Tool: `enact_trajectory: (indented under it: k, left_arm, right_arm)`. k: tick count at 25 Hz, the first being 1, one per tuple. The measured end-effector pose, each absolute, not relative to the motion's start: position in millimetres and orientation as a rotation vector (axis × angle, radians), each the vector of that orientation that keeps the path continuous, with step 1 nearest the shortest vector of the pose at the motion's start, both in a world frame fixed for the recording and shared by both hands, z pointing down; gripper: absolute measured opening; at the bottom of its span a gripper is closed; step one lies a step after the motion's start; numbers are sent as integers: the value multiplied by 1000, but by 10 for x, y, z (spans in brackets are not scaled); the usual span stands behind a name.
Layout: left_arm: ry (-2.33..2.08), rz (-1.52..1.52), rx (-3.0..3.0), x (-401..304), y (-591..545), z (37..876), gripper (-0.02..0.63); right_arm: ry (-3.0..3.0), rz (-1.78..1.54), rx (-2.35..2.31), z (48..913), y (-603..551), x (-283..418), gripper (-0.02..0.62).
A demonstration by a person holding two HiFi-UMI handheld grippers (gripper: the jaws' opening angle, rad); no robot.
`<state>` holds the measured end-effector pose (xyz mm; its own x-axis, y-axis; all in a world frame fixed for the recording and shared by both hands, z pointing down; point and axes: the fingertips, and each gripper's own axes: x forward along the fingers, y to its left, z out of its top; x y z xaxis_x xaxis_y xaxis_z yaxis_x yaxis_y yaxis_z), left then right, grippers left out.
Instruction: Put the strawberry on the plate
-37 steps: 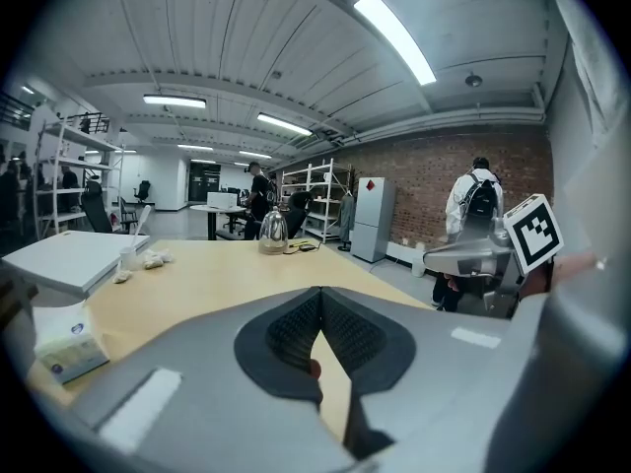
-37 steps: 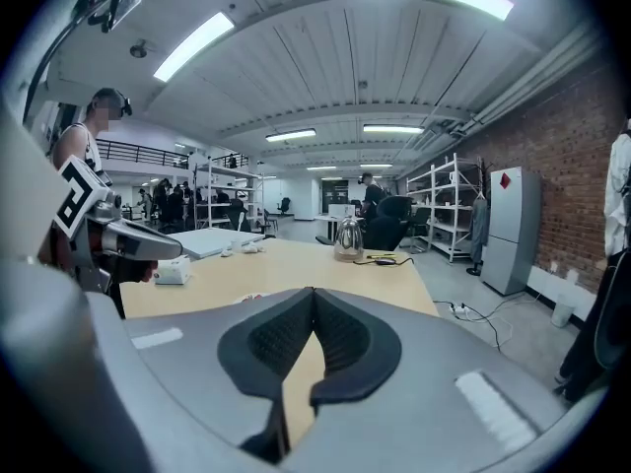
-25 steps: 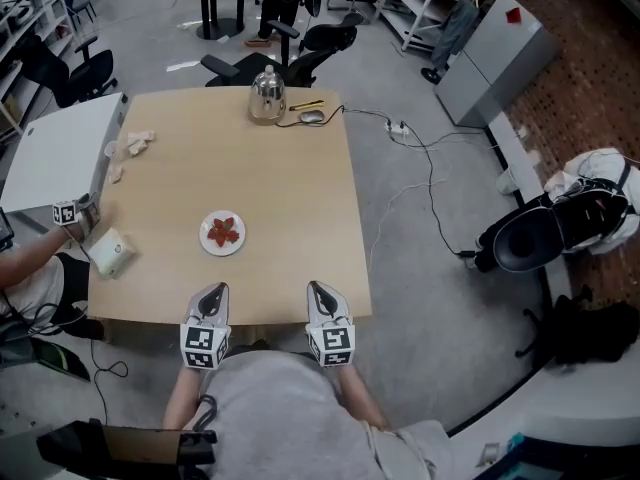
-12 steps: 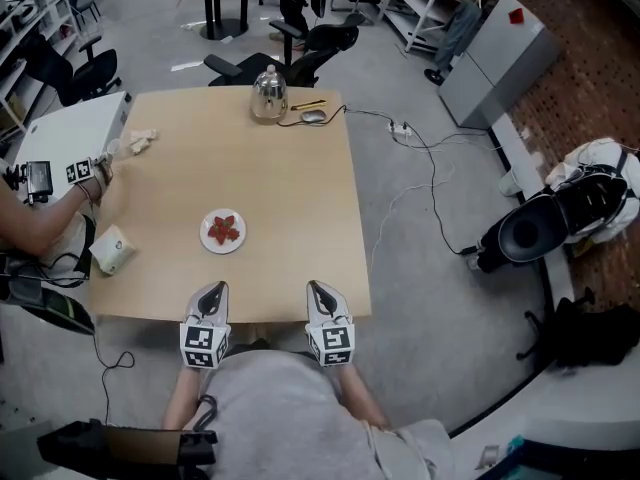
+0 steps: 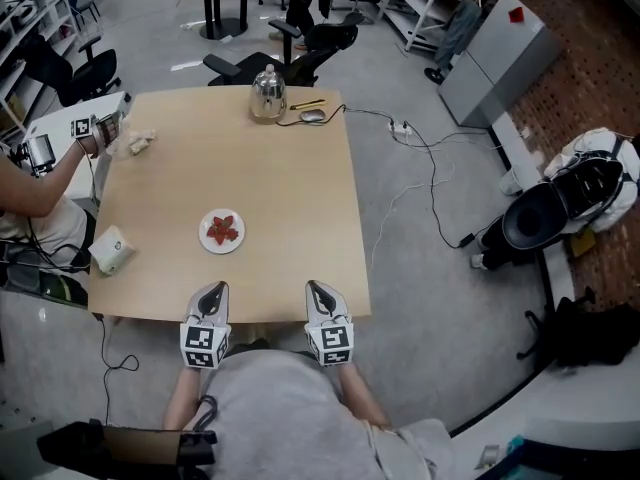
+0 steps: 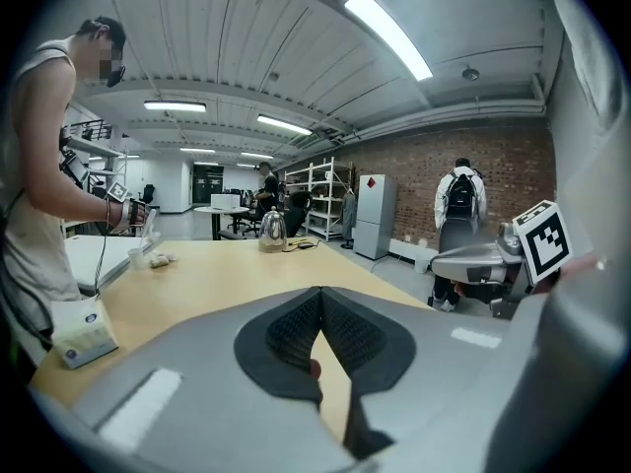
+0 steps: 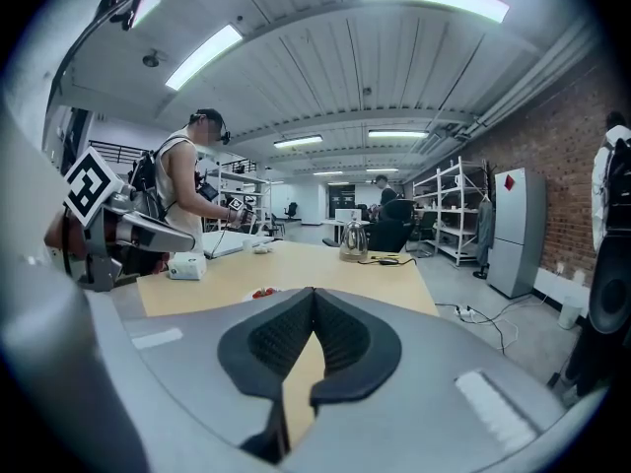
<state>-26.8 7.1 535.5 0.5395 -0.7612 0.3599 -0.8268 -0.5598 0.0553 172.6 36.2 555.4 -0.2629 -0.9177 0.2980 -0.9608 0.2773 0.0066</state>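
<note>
– Head view: where's the strawberry point(image 5: 223, 230)?
– On the plate point(image 5: 204, 238), mid-worktop point(image 5: 290, 178).
– And relative to the tools?
– Ahead of both and well apart from them, almost straight in front of the left tool point(image 5: 211, 294), off to the left of the right tool point(image 5: 316, 290). Both tools sit side by side at the worktop's near edge.
– Holding anything?
– No. Each gripper view shows the jaws closed tip to tip, with nothing between them.
</note>
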Motion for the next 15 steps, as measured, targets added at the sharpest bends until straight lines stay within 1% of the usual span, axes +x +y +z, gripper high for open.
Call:
enact_trajectory:
  k: [15]
  left_arm:
    - [-1339,442,2554,-269,83,5383,20]
  right_arm:
    - [-2309,268,1725,5596,372,1704,6]
